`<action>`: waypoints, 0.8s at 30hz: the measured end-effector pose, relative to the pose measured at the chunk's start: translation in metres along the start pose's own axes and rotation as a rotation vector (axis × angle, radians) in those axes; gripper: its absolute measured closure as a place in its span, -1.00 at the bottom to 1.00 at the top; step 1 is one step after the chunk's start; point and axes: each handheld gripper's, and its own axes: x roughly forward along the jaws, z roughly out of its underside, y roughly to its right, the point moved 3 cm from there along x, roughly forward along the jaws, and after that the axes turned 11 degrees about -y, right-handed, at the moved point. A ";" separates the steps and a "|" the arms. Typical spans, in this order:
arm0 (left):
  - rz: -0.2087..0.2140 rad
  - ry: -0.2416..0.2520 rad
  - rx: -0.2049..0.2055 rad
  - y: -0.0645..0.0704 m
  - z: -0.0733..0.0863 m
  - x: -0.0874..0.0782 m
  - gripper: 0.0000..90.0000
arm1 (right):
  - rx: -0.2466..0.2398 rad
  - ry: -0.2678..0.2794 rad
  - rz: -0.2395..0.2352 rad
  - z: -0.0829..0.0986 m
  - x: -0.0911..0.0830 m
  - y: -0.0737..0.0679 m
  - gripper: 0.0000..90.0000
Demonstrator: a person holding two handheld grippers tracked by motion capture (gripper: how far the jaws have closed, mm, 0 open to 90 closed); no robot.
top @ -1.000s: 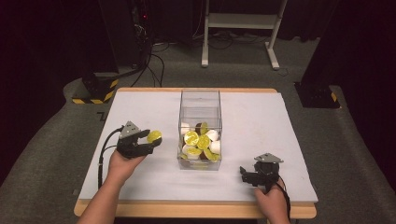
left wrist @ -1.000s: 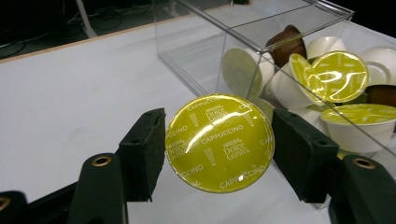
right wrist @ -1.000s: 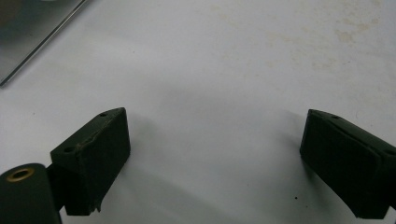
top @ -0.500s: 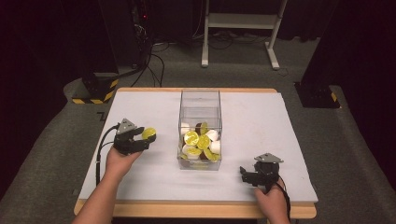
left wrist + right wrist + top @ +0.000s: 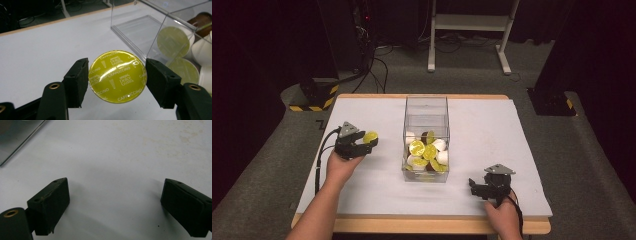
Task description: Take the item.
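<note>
Capsule sat clamped foil-up in the left tool, box just to its right, right tool gaping, empty.

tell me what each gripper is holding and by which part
The left gripper clamps a round yellow foil-lidded coffee capsule by opposite edges of its rim; the right gripper holds nothing, jaws open.

A white-topped table with a wooden edge carries a clear box of coffee capsules, standing between the left gripper and the right gripper, nearer the left one.
</note>
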 end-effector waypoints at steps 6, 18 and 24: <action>-0.011 -0.008 -0.005 0.000 -0.010 0.008 -0.17 | 0.000 0.000 0.000 0.000 0.000 0.000 -0.82; -0.051 -0.052 -0.027 -0.010 -0.004 0.041 -0.17 | 0.000 0.000 0.000 0.000 0.000 0.000 -0.82; -0.063 -0.056 -0.040 -0.017 0.002 0.052 -0.17 | 0.000 0.000 0.001 0.000 0.000 0.000 -0.82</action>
